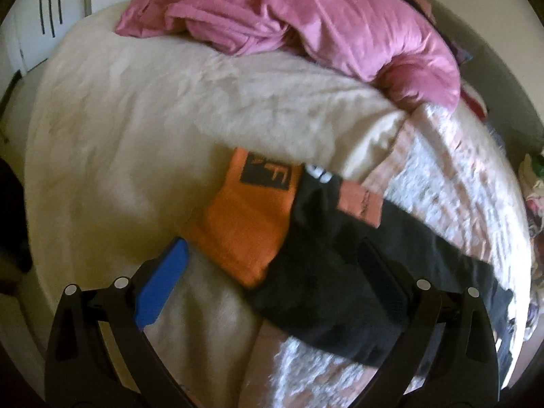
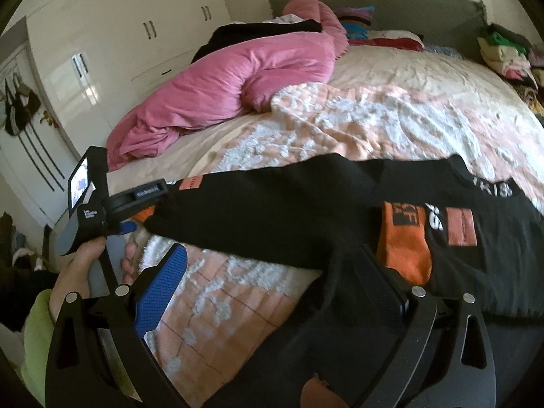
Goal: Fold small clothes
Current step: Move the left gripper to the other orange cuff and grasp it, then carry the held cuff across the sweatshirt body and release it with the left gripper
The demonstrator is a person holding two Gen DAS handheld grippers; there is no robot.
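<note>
Black garment (image 1: 340,272) lies spread on the bed (image 1: 136,136), over the pink-and-white patterned blanket (image 2: 340,119), toward the bed's near edge. An orange sock (image 1: 244,224) with a dark logo patch lies on the bed, its right side tucked under the black garment.

Right wrist view only: a long black sleeve or leg of the garment stretched across the blanket, a neckband with white lettering, a pink label patch, plus the person's hand (image 2: 81,272) holding the left gripper's handle, green sleeve (image 2: 37,336) behind it. Also a clothes pile (image 2: 510,54) at the bed's far right corner and a wardrobe (image 2: 119,34).

Left wrist view only: the plain cream cover on the bed's left half.

Both views: crumpled pink duvet (image 1: 306,23) at the bed's far side.

Left gripper (image 1: 272,272): jaws spread wide, straddling the sock and garment edge, pinching nothing. Contact with the cloth: cannot tell.

Right gripper (image 2: 272,289): jaws spread wide over the black garment, holding nothing.
</note>
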